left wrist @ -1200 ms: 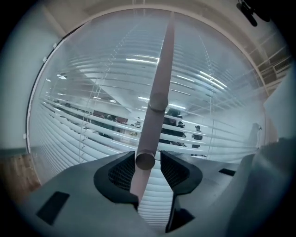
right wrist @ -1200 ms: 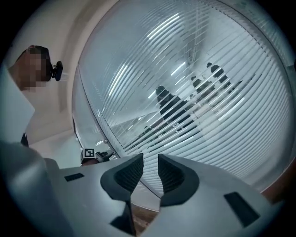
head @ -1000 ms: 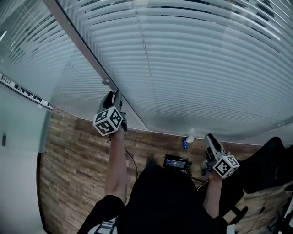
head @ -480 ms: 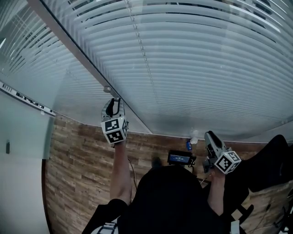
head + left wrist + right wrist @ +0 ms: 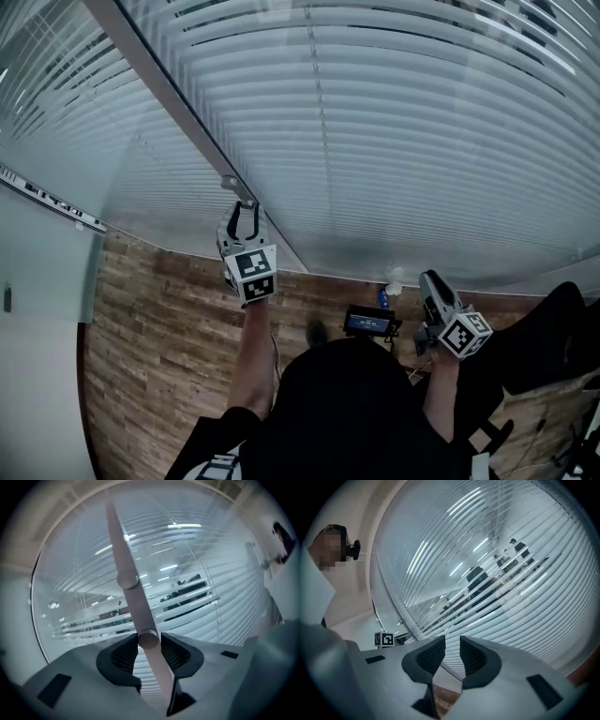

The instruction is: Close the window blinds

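White slatted blinds (image 5: 394, 141) hang behind glass ahead of me, slats partly tilted, with a room visible between them (image 5: 501, 569). A pale blind wand (image 5: 133, 597) runs down between the pads of my left gripper (image 5: 149, 641), and its round end cap touches both pads. The jaws closed in on the wand and have just been opening a little, with the wand still between them. In the head view the left gripper (image 5: 243, 214) is raised at the grey window frame bar (image 5: 178, 103). My right gripper (image 5: 428, 281) hangs lower at the right, open and holding nothing (image 5: 452, 651).
A wooden floor (image 5: 169, 347) lies below. On it by the glass are a black device with a lit screen (image 5: 367, 323) and a small blue thing (image 5: 380, 297). A dark chair (image 5: 553, 337) is at the right, a white wall (image 5: 37, 328) at the left.
The left gripper rolled from tilted to upright and shifted slightly right, onto the wand by the frame bar. The right gripper barely moved.
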Demonstrator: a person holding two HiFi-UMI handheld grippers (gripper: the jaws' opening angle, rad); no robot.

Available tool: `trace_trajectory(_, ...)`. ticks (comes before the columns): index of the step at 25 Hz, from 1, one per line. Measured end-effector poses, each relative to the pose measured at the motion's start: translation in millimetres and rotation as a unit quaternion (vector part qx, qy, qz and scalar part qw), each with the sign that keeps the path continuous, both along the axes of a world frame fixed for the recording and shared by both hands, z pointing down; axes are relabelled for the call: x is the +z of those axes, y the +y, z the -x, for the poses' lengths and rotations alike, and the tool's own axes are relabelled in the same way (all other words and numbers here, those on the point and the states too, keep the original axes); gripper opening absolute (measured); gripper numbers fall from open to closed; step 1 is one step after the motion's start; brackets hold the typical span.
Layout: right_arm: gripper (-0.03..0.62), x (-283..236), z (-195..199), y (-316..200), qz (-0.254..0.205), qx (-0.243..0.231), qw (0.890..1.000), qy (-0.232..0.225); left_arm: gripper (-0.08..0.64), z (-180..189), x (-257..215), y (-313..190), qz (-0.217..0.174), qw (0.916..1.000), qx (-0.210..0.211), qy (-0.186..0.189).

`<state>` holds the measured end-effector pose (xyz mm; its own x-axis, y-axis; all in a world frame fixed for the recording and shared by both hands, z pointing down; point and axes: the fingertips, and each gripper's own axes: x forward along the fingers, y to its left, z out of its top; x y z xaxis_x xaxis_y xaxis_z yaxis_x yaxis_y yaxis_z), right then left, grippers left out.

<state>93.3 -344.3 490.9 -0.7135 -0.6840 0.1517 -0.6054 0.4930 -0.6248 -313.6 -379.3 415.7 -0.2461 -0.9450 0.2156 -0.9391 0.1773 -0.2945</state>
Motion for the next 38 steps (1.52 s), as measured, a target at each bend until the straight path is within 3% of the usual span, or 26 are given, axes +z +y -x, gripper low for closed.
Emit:
trace_trajectory(2, 0.092, -1, 4, 0, -0.002, -0.004, 1.000, 0.002, 0.164, 0, -2, 3, -0.032, 0.9936, 0.010, 0.108)
trace_trajectory(4, 0.092, -2, 7, 1, -0.002, -0.003, 1.000, 0.001, 0.166, 2, -2, 5, -0.058, 0.9789, 0.017, 0.195)
trace_trajectory(6, 0.092, -2, 7, 1, -0.001, 0.000, 1.000, -0.001, 0.166, 4, -4, 6, -0.077, 0.9662, 0.023, 0.245)
trace_trajectory(8, 0.093, -1, 6, 2, 0.000, 0.001, 1.000, 0.000, 0.149, 7, -5, 6, -0.080, 0.9644, 0.024, 0.251)
trace_trajectory(11, 0.092, 0, 6, 3, 0.002, 0.004, 1.000, 0.000, 0.138, 7, -3, 6, -0.057, 0.9783, 0.020, 0.198)
trace_trajectory(13, 0.093, 0, 6, 1, 0.001, 0.005, 1.000, -0.001, 0.138, 7, 0, 5, -0.026, 0.9924, 0.010, 0.120)
trace_trajectory(15, 0.092, 0, 6, 0, 0.000, 0.006, 1.000, -0.001, 0.137, 7, 4, 3, 0.009, 0.9997, -0.003, 0.021)
trace_trajectory(17, 0.092, 0, 6, 0, -0.001, 0.006, 1.000, -0.001, 0.137, 8, 7, 3, 0.045, 0.9959, -0.016, -0.077)
trace_trajectory(19, 0.093, 0, 6, 0, 0.000, 0.007, 1.000, -0.001, 0.135, 8, 9, 2, 0.073, 0.9846, -0.027, -0.156)
trace_trajectory(21, 0.092, 0, 6, 0, 0.000, 0.007, 1.000, -0.001, 0.135, 8, 10, 1, 0.080, 0.9806, -0.028, -0.177)
trace_trajectory(22, 0.092, 0, 6, 0, 0.000, 0.006, 1.000, -0.001, 0.135, 8, 10, 1, 0.071, 0.9859, -0.022, -0.150)
trace_trajectory(24, 0.092, 0, 8, 1, -0.001, 0.004, 1.000, -0.001, 0.137, 5, 9, 2, 0.026, 0.9995, -0.004, -0.021)
trace_trajectory(25, 0.092, -1, 8, 1, -0.002, 0.003, 1.000, 0.000, 0.140, 5, 7, 3, -0.004, 0.9981, 0.004, 0.061)
trace_trajectory(26, 0.092, -2, 9, 1, -0.002, 0.003, 1.000, 0.001, 0.149, 5, 4, 6, -0.032, 0.9907, 0.009, 0.132)
trace_trajectory(28, 0.092, -4, 9, 1, -0.003, 0.003, 1.000, 0.002, 0.160, 7, -1, 9, -0.070, 0.9737, 0.017, 0.216)
trace_trajectory(32, 0.092, -3, 7, 3, -0.004, 0.005, 1.000, 0.000, 0.160, 5, -5, 4, -0.091, 0.9579, 0.033, 0.270)
trace_trajectory(34, 0.092, -2, 6, 4, -0.003, 0.006, 1.000, 0.000, 0.156, 8, -4, 3, -0.091, 0.9568, 0.028, 0.275)
trace_trajectory(36, 0.092, -2, 5, 5, -0.003, 0.008, 1.000, 0.001, 0.140, 9, -3, 4, -0.074, 0.9683, 0.023, 0.237)
trace_trajectory(38, 0.093, -2, 3, 5, -0.002, 0.011, 1.000, 0.001, 0.138, 8, -1, 3, -0.043, 0.9855, 0.017, 0.163)
